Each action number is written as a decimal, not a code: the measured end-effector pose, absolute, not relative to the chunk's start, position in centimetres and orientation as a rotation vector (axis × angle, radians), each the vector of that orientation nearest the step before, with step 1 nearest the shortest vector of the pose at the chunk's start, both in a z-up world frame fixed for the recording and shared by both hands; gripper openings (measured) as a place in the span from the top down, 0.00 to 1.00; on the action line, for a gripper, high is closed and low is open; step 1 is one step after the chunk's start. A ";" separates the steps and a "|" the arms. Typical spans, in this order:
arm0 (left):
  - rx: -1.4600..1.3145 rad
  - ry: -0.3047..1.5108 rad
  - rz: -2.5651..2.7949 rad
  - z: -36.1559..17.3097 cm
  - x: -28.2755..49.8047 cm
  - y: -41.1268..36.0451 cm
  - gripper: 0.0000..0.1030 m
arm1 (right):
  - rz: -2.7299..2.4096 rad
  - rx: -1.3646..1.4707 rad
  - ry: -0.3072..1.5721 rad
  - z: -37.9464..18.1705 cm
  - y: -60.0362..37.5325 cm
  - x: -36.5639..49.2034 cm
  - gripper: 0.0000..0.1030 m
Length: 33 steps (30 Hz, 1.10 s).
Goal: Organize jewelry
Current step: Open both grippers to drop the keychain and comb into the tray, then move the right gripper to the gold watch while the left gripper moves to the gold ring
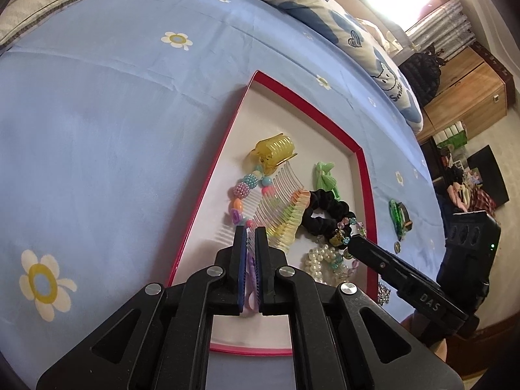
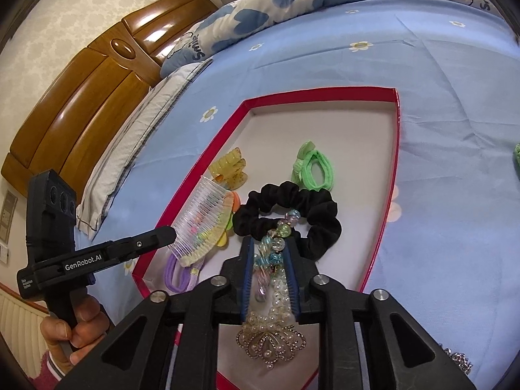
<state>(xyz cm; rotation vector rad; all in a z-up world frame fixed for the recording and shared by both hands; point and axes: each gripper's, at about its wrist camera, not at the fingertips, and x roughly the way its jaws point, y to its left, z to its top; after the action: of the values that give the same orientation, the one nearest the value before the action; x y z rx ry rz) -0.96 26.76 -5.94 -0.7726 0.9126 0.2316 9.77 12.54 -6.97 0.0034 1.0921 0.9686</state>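
Covering the whole work surface, a light-blue bed sheet (image 1: 113, 130) printed with white daisies lies flat with a few soft creases. On it rests a shallow rectangular tray (image 2: 325, 92) with a red rim and a plain white floor.

Both grippers angle steeply down into the tray's near end. The left gripper (image 1: 249, 232) enters over the near-left area; a hand (image 2: 73, 328) grips its handle, seen in the right wrist view. The right gripper (image 2: 268, 250) enters beside it, over the near-right area.

Contents of the tray, by size:
- black fabric scrunchie (image 2: 320, 209), gathered and matte, at centre;
- clear ridged plastic comb (image 2: 201, 219) with rainbow-tinted teeth, standing tilted;
- green elastic hair tie (image 2: 313, 169) with a bow, behind the scrunchie;
- translucent yellow claw clip (image 1: 273, 151), toward the far left;
- pastel bead bracelet (image 1: 250, 183), beside the comb;
- pearl strand (image 2: 282, 295) with a gilt filigree ornament.

Left jaws: pressed together at the comb's lower edge; actual contact cannot be told. Right jaws: partly spread, with a glass-bead string (image 2: 276, 240) and the pearl strand lying between the blue pads; no firm pinch is evident.
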 end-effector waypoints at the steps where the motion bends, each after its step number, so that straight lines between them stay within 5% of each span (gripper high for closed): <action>1: -0.773 0.914 0.231 -5.9 -0.9 26.8 0.98 | 0.968 0.006 1.092 -6.9 12.5 9.8 0.67; 6: -0.762 0.926 0.242 -5.8 -0.8 26.7 0.88 | 0.966 0.016 1.086 -6.5 12.1 9.6 0.57; 8: -0.762 0.924 0.251 -5.6 -1.0 26.6 0.72 | 0.967 0.022 1.082 -6.2 11.8 9.5 0.54; 10: -0.763 0.915 0.257 -5.4 -1.3 26.6 0.66 | 0.966 0.029 1.075 -5.8 11.4 9.4 0.53; 19: -0.735 0.902 0.246 -3.7 -1.9 25.0 0.60 | 0.952 0.075 1.029 -3.9 8.7 8.6 0.40; 33: -0.679 0.905 0.151 -1.5 0.2 20.3 0.55 | 0.795 0.191 0.987 -3.1 -0.3 10.4 0.38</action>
<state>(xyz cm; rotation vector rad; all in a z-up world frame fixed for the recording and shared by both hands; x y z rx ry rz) 0.20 20.26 -1.49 -0.6788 0.9045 0.1515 10.43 -0.29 -3.09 0.1913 0.9870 0.7950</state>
